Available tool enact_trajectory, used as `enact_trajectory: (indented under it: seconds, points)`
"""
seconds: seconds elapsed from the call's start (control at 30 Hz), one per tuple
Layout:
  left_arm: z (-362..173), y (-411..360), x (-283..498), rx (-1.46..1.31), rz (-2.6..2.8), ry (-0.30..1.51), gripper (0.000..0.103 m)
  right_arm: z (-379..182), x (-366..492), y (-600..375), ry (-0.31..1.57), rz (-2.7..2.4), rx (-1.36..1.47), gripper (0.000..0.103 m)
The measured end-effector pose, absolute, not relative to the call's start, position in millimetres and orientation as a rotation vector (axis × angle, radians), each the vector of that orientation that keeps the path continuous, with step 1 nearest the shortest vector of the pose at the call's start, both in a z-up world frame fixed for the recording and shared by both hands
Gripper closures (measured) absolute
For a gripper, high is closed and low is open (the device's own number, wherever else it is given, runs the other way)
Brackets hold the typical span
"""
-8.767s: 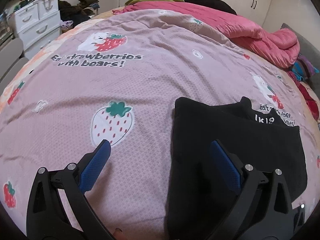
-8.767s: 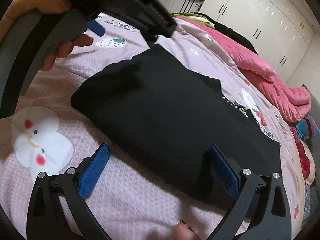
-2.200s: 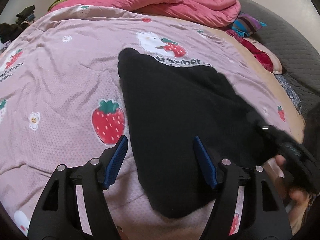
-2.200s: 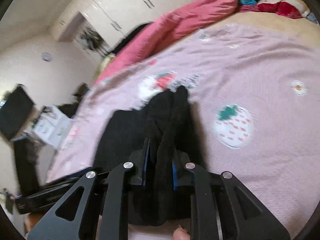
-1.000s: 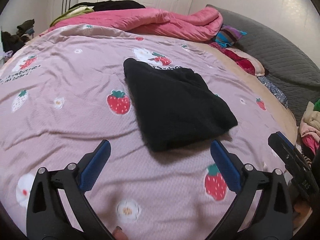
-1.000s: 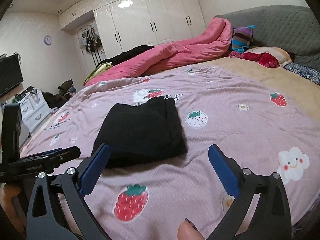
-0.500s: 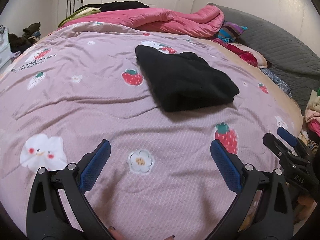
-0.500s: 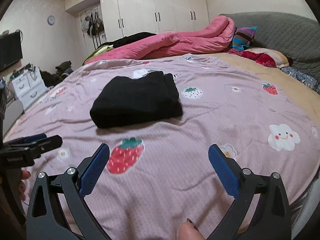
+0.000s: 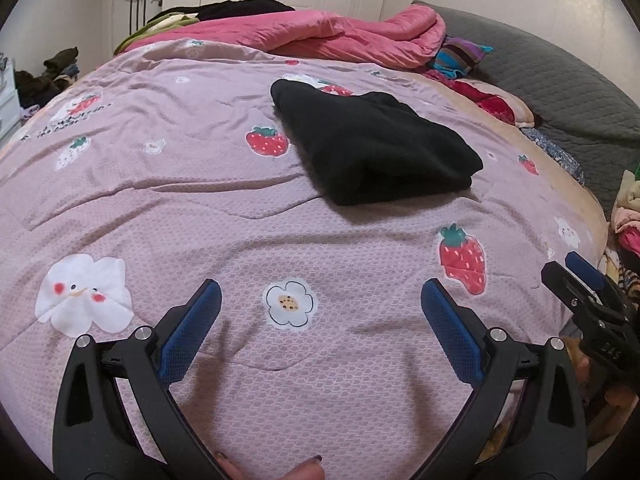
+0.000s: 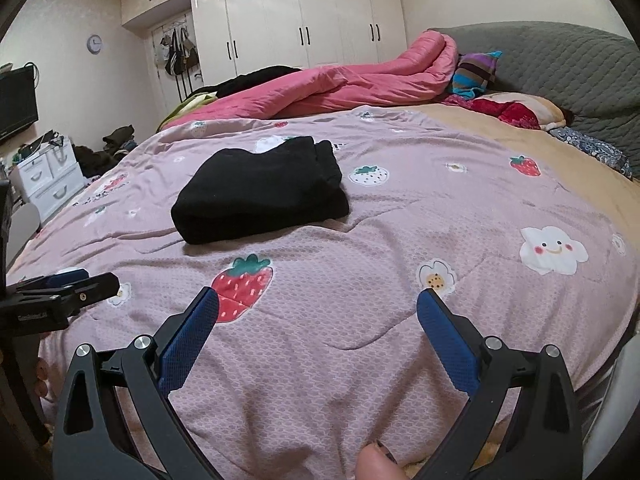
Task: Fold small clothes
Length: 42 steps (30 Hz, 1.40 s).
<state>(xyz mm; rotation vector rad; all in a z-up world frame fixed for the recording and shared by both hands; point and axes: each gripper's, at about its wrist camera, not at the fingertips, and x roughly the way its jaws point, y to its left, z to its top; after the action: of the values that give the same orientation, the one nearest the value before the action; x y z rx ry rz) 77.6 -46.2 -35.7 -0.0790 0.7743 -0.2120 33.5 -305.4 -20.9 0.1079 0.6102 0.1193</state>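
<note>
A black garment (image 9: 372, 144) (image 10: 260, 192) lies folded into a thick rectangle on the pink strawberry-print bedspread (image 9: 224, 216) (image 10: 400, 208), well beyond both grippers. My left gripper (image 9: 320, 308) hovers open over the near part of the bed, nothing between its blue pads. My right gripper (image 10: 318, 314) is open too, empty, near the bed's front edge. In the left wrist view the right gripper shows at the right edge (image 9: 580, 280); in the right wrist view the left gripper shows at the left edge (image 10: 60, 284).
A bunched pink quilt (image 10: 352, 80) and dark clothes lie at the far side of the bed. A grey headboard (image 10: 560, 64) with pillows (image 10: 516, 108) is on the right. A white drawer unit (image 10: 48, 180) stands left of the bed; white wardrobes (image 10: 304, 20) line the back wall.
Both grippers have pulled back toward the near edge of the bed, away from the folded black garment, which lies still. Earlier the right gripper was shut on the garment; it has let go.
</note>
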Motion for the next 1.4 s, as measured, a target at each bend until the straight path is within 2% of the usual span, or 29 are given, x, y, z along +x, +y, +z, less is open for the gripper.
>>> enact_trajectory:
  seconds: [1.4]
  points:
    - [-34.5, -42.7, 81.1, -0.071, -0.169, 0.798, 0.009, -22.2, 35.7, -305.4, 0.614, 0.071, 0.079, 0.004]
